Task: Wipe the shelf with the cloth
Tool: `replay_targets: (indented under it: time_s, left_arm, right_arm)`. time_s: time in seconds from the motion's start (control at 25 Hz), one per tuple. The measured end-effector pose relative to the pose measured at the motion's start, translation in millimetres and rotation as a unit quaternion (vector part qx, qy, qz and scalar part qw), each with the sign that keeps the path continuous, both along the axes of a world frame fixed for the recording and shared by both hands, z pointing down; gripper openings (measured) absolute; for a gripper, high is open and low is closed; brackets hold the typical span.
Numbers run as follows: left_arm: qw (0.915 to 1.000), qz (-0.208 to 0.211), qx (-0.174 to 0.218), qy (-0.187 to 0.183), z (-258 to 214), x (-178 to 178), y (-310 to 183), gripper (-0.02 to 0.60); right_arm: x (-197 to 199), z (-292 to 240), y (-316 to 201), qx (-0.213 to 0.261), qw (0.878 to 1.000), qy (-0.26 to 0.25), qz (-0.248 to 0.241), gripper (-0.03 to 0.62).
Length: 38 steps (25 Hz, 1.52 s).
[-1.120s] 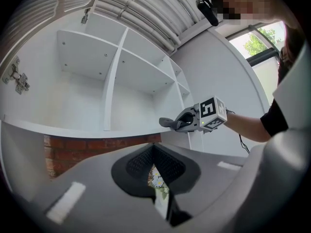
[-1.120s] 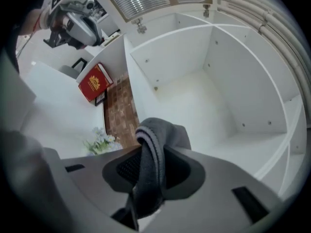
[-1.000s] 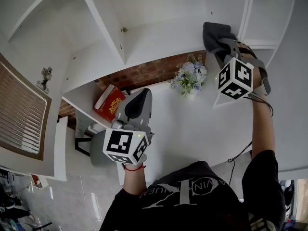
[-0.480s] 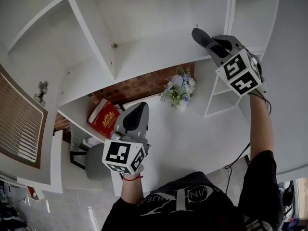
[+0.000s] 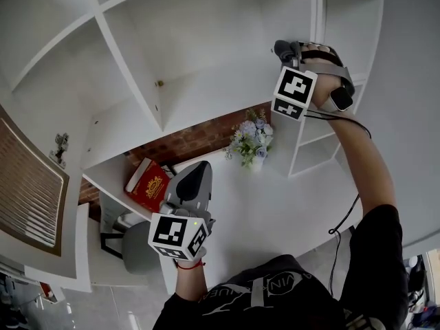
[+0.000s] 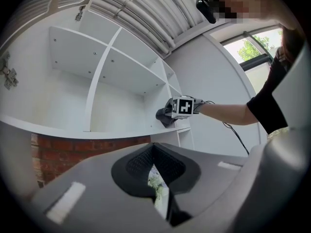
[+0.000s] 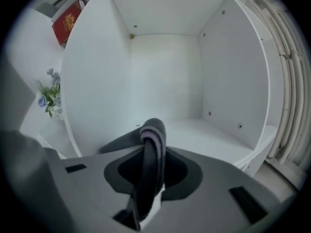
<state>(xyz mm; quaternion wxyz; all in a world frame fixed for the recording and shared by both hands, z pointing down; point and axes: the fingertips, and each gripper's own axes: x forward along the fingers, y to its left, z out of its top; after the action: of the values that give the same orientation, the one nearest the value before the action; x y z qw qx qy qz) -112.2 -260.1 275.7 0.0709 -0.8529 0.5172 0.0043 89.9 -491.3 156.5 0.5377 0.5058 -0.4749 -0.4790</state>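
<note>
Jaws of the right gripper [image 5: 294,52] have just been closing and clamp the cloth [image 7: 153,130] — soft, limp, best pinched at a fold; left gripper [image 5: 196,176] closed, empty.

We see 1 dark grey cloth [image 7: 153,130], folded, pinched in the right gripper [image 7: 147,176] before the white shelf [image 7: 218,130].

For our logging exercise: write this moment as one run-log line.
task: wipe shelf | right gripper: fingers have just been closing, cloth between them, facing shelf | left gripper: fingers together, empty
</note>
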Motion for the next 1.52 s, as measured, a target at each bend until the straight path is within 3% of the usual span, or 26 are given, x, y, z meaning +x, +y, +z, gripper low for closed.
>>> replay_targets:
  time_s: [0.12,0.48,0.68,0.8,1.04,1.2,1.36,1.44,1.52]
  left_arm:
    - [1.0,-0.003,0.002,0.002,-2,-5,-4,0.011]
    - [0.9993,0.022,0.025,0.015,-32,7,-14,0.011]
    - [0.9994,0.021,0.021,0.017,-32,7,-16,0.011]
    - [0.9994,0.022,0.018,0.021,-30,7,-17,0.011]
    - [0.9994,0.027,0.016,0.016,-26,13,-15,0.011]
    - [0.9997,0.015,0.014,0.015,-23,5,-12,0.011]
    - [0.9998,-0.003,0.011,0.014,-21,-9,-11,0.011]
    - [0.9998,-0.012,0.01,0.01,-20,-14,-11,0.011]
    - [0.9998,-0.016,0.006,0.007,-17,-17,-10,0.011]
  right_arm:
    - [-1,-20,-5,0.005,1.0,0.007,0.005,0.086]
    - [-5,-126,-11,0.082,0.995,0.037,0.033,0.086]
    - [-7,-169,-14,0.138,0.986,0.07,0.059,0.084]
    - [-9,-168,-16,0.158,0.979,0.104,0.073,0.077]
    - [-13,-82,-42,0.059,0.98,0.167,0.089,0.067]
    - [-16,-34,-54,-0.005,0.979,0.181,0.098,0.066]
    - [-20,12,-63,-0.099,0.98,0.145,0.097,0.067]
    - [-34,22,-64,-0.105,0.984,0.126,0.069,0.067]
    - [-64,21,-56,-0.091,0.993,0.077,0.003,0.067]
